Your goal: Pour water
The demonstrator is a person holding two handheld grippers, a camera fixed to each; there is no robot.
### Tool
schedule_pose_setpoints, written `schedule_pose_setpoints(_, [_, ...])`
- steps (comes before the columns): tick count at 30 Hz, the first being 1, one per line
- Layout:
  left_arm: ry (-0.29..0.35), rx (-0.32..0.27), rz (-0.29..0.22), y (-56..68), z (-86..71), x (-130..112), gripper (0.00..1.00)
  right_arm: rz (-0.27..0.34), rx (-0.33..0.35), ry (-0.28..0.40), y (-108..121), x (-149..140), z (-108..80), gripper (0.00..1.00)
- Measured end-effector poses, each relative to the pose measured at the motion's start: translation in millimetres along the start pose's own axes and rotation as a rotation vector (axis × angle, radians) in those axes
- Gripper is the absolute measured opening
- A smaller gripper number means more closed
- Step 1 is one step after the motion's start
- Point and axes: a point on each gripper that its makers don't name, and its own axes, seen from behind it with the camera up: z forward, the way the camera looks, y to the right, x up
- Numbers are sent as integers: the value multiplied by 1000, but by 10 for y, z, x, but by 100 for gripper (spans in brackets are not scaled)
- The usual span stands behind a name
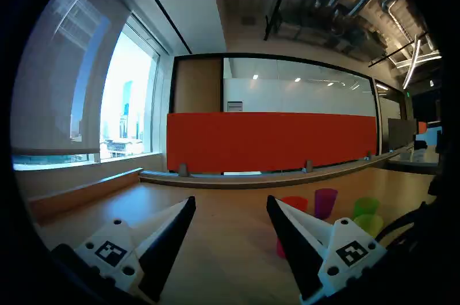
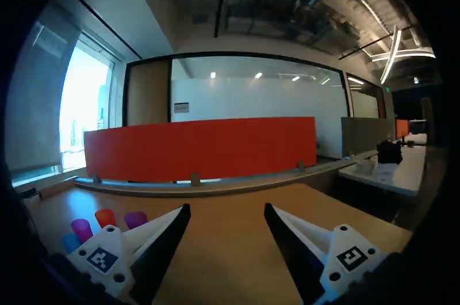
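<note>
In the left gripper view my left gripper (image 1: 230, 204) stands open over the wooden table (image 1: 230, 247), nothing between its fingers. Behind its right finger stand a red cup (image 1: 295, 203), a purple cup (image 1: 325, 202) and two green cups (image 1: 366, 206), all upright. In the right gripper view my right gripper (image 2: 227, 210) is open and empty above the table (image 2: 230, 259). To the left of its left finger stand an orange cup (image 2: 106, 217), two purple cups (image 2: 135, 218) and a blue cup (image 2: 70, 242), partly hidden by that finger.
A long orange divider panel (image 1: 270, 141) runs along the table's far edge. Large windows (image 1: 123, 109) line the left wall. A second desk (image 2: 397, 172) with dark objects on it stands to the right in the right gripper view.
</note>
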Motion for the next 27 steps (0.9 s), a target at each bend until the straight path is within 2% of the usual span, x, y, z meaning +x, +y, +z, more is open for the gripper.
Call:
schedule_pose_setpoints(5, [-22,5,-4,-50,0,-149,92,-13,-3,-8,-22,-19,-6,99])
schedule_pose_setpoints(14, [-18,2,16,-24,12,-199,92,-38,-5,-12,-65,-8,-16,99])
schedule_pose_setpoints(27, [-36,6,-2,-58,42,-325,92,-47,-12,-12,-62,32,-21,99])
